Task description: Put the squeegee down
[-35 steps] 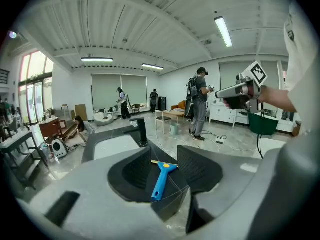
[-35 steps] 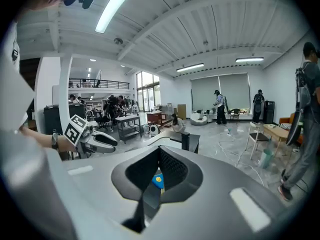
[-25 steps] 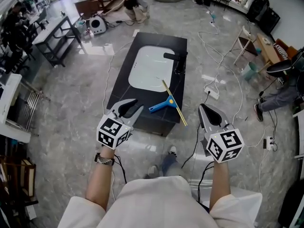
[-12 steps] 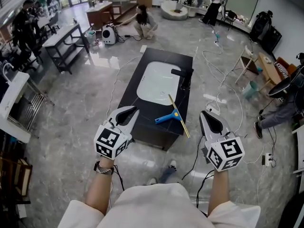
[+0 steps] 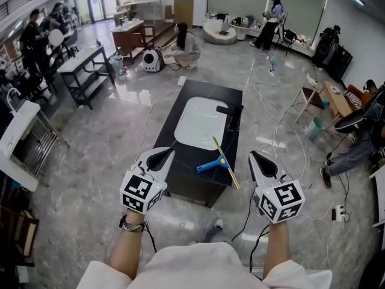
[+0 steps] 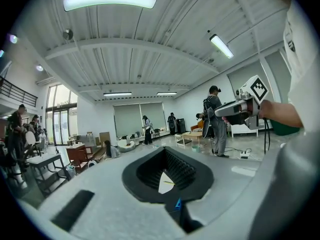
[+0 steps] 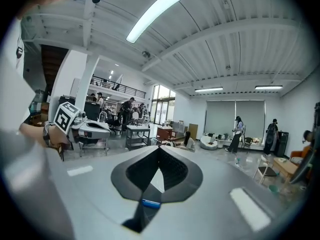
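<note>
The squeegee (image 5: 215, 159) is lying free on the tabletop (image 5: 187, 168), at three o'clock of the left gripper (image 5: 166, 154). Its previously spread fingers are being held pressed together, empty, like those of the right gripper (image 5: 254, 156). Placement is being judged done.

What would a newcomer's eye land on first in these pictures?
Probably the black counter with its white basin, at the centre of the head view, and the blue-handled squeegee lying at its near right corner. Next come the left gripper and right gripper, both shut and empty, held up in the foreground with their marker cubes.
</note>
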